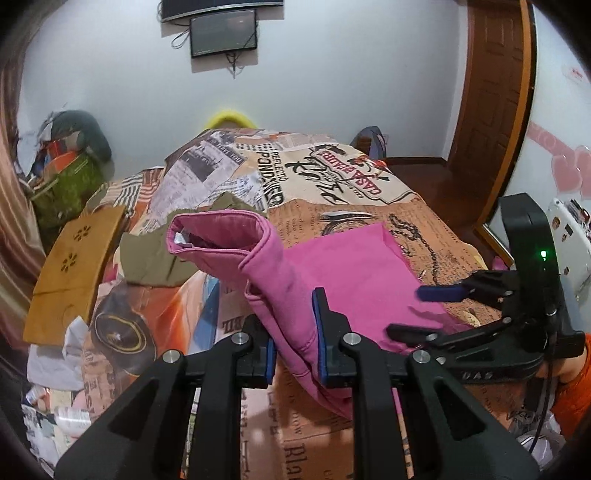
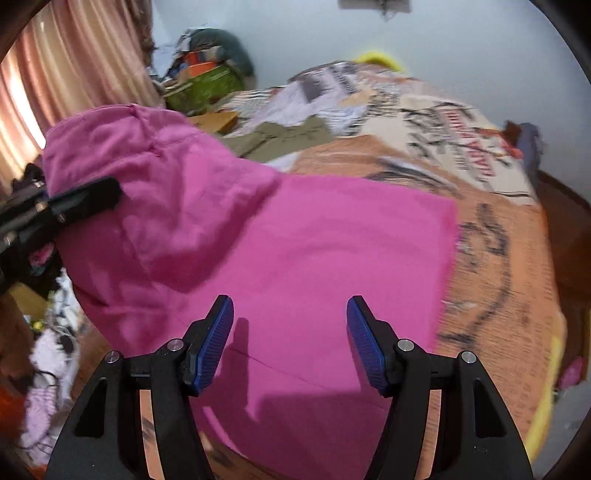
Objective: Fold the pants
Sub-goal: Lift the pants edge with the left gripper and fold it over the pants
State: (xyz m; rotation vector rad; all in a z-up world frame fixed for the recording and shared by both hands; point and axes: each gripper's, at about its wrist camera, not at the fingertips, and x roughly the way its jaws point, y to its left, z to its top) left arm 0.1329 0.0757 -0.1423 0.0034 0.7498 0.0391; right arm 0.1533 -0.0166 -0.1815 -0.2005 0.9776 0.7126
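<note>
Left claw (image 1: 293, 332) pinches soft pink pants (image 1: 332, 266).

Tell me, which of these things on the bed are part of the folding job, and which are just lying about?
Part of the job:
- pink pants, one end lifted
- left claw, clamped on the pants
- right claw, open above the flat part

Just lying about:
- olive garment
- brown cardboard piece
- green bag
- wall screen
- printed bedspread, only the work surface

The newspaper-print bedspread (image 1: 332, 173) reads, upside down, "CASA BIPLIURE", "REFLECTO" and "PONDKING".
</note>
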